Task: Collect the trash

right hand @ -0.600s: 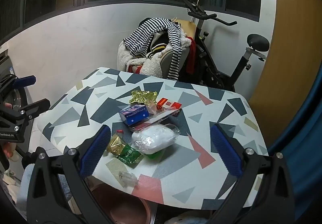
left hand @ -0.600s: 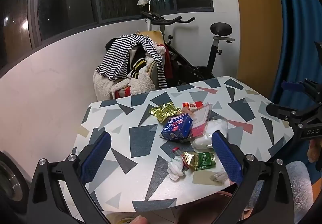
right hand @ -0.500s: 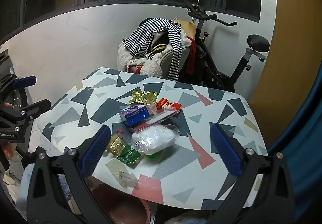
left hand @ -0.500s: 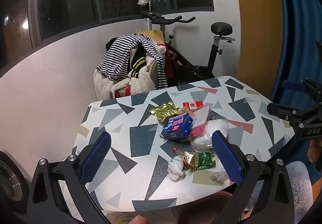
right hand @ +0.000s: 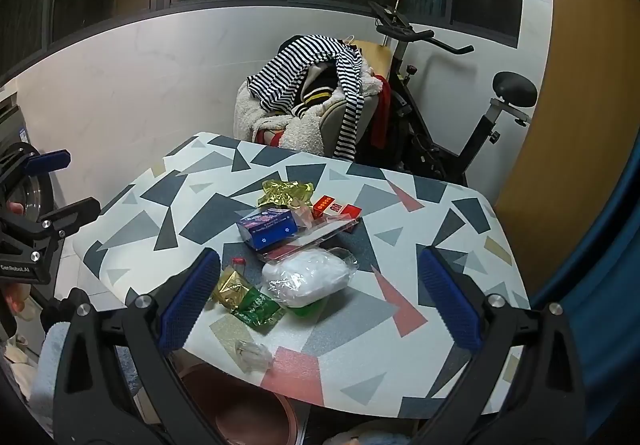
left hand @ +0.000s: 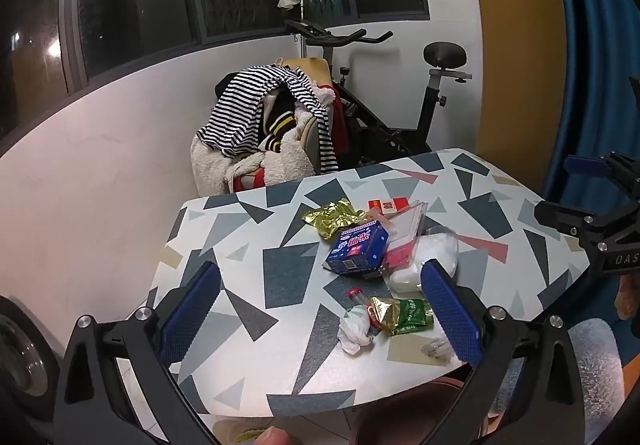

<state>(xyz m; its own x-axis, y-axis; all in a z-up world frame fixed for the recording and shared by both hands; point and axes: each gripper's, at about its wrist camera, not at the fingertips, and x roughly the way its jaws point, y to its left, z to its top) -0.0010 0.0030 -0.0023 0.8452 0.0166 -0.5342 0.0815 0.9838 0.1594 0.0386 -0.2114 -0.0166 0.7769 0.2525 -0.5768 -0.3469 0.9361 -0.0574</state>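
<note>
A: Here, why do the left claw and right claw gape wide, empty?

B: Neither has picked yet; the trash lies ahead on the desk, between their fingers.

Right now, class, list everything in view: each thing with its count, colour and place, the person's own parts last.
table: one, white with grey and pink triangles, centre
blue box: one, mid-table
gold wrapper: one, crumpled, beyond the box
red packet: one, right of the box
clear bag of white stuff: one, nearer edge
gold-and-green sachets: two, near edge
white tissue: one, beside the sachets
exercise bike: one, black, behind the table
striped shirt: one, over a chair
left gripper: blue pads, open, empty
right gripper: blue pads, open, empty
</note>
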